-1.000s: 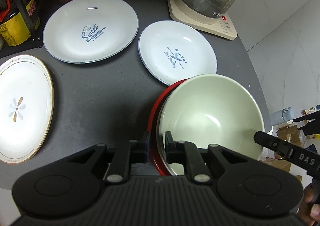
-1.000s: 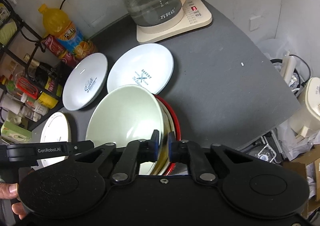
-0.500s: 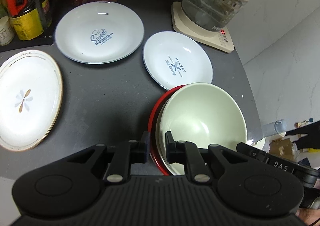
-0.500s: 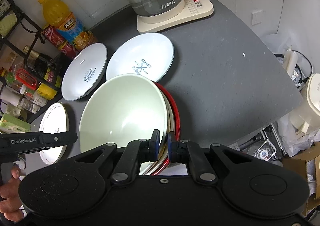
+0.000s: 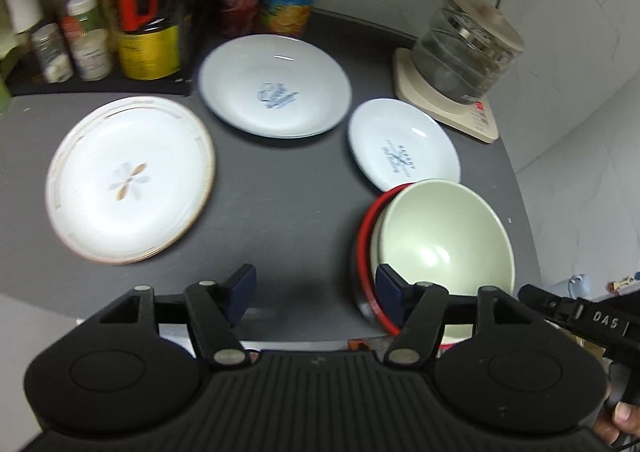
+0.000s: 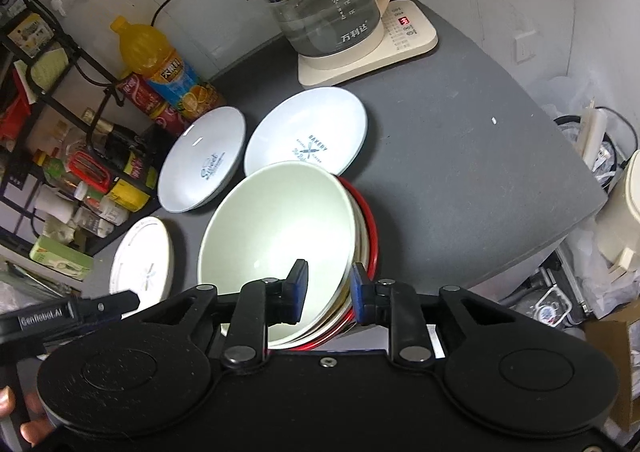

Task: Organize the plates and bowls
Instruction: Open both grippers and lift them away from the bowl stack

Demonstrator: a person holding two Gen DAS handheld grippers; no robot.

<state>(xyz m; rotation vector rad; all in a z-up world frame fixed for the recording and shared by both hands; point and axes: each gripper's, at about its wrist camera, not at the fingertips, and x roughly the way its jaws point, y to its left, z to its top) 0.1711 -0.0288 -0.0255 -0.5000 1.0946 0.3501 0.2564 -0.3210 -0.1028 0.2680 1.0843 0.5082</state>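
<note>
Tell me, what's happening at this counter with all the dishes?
A person is sorting dishes with a hand-held tool in each hand. A green bowl sits nested in a red bowl near the counter's front edge. Both tools are open: the right tool straddles the stack's rim without clamping it, and the left tool is beside it. Three plates lie unstacked behind.

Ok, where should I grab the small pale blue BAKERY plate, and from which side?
Pinch the small pale blue BAKERY plate on its raised rim, from the kettle side. It lies flat, so only the rim gives the fingers an edge, and the stacked pale green bowl overlaps its near rim.
</note>
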